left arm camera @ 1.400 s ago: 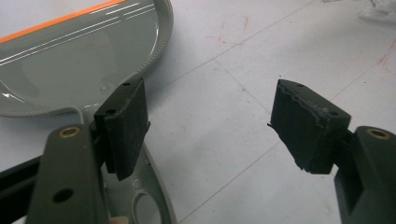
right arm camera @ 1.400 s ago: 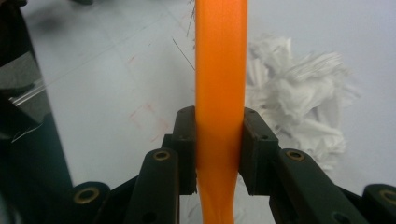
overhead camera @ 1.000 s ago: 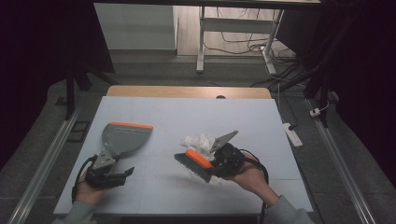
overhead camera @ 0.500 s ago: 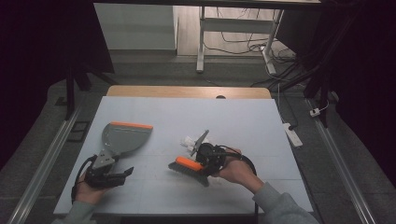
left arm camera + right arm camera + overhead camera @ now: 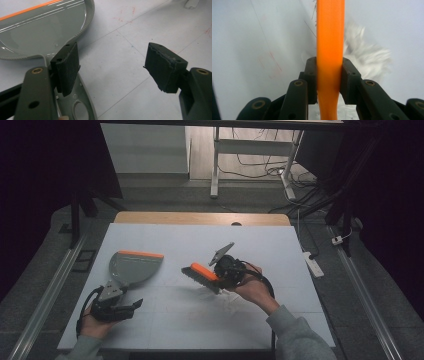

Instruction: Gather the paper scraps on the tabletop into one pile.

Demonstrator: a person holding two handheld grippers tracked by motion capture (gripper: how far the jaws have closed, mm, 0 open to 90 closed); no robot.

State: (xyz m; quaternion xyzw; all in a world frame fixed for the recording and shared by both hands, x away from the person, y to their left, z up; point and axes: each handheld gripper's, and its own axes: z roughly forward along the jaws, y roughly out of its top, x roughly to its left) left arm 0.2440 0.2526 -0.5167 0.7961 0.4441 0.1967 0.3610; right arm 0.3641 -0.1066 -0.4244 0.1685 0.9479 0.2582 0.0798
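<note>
Orange-handled brush (image 5: 200, 275), mid-counter and clenched in your right tool (image 5: 329, 82), should sweep the white fluff (image 5: 364, 58) left with bristles low toward the grey dustpan (image 5: 132, 267) (its handle lies beside your left tool (image 5: 112, 65), jaws spread and empty).
</note>
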